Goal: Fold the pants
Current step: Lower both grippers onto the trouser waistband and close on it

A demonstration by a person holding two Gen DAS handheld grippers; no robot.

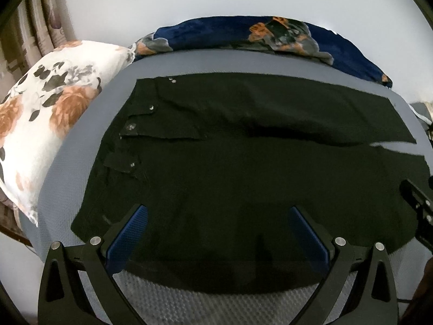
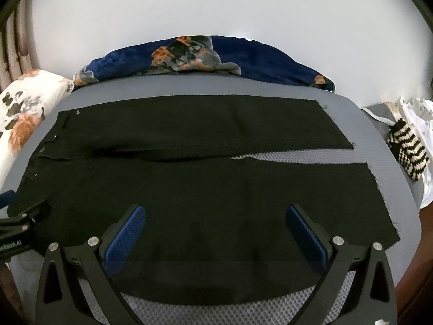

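Note:
Black pants (image 1: pixel 243 162) lie flat on a grey bed (image 1: pixel 67 162), waistband to the left and both legs stretched to the right, side by side. In the right wrist view the pants (image 2: pixel 189 189) show a narrow gap between the leg ends. My left gripper (image 1: pixel 217 214) is open and empty, hovering over the near leg close to the waist end. My right gripper (image 2: pixel 216 212) is open and empty over the near leg further toward the hem. Each gripper shows at the edge of the other's view: the right one (image 1: pixel 418 208), the left one (image 2: pixel 19 216).
A white floral pillow (image 1: pixel 46 124) lies at the left of the bed. A dark blue floral blanket (image 1: pixel 270 36) is bunched along the far edge by the wall. A black-and-cream striped knit item (image 2: pixel 408 154) and white cloth sit off the right end.

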